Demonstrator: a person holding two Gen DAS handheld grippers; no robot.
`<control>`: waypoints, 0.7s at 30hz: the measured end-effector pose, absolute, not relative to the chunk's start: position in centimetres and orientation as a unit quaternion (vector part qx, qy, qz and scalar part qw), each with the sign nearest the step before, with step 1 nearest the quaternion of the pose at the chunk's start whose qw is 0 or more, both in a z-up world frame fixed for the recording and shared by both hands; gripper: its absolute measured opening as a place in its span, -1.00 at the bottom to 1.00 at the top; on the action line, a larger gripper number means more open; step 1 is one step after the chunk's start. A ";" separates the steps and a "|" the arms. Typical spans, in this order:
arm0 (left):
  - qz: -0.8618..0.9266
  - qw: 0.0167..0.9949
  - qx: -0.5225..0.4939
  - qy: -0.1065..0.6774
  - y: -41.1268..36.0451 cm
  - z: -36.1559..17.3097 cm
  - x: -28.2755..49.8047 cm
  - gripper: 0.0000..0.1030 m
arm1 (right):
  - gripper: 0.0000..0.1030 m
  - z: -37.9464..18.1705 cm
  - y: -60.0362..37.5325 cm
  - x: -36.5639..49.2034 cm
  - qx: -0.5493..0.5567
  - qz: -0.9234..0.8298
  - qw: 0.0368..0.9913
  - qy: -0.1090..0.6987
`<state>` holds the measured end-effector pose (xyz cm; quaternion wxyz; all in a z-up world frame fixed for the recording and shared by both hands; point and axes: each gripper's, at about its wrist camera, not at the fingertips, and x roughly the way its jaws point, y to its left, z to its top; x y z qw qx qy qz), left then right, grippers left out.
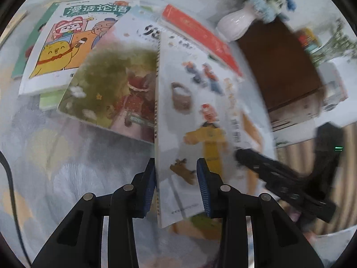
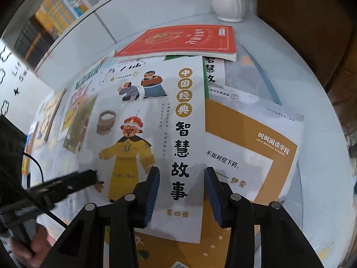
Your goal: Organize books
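Note:
A white storybook with a yellow-robed figure on its cover lies on top of a scatter of other books. My left gripper is closed on its spine side, with the left pad against the spine edge and the right pad on the cover. My right gripper grips the opposite side, its right pad at the book's right edge and its left pad on the cover. Each gripper's pads stay a little apart, with the cover filling the gap. The left gripper's finger and the right gripper's fingers each show in the other view.
Under and around the storybook lie a red book, an orange-framed book, a cartoon book with a green title and a green-brown picture book. A white vase stands at the back of the round white table. A bookshelf is behind.

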<state>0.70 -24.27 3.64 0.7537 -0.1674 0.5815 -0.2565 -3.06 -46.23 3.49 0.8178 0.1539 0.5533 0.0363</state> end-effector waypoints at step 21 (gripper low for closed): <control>-0.260 0.701 -0.405 0.526 -14.1 4.3 -3.5 -0.83 | 0.21 2.0 -41.9 -4.7 0.298 0.228 0.719 0.585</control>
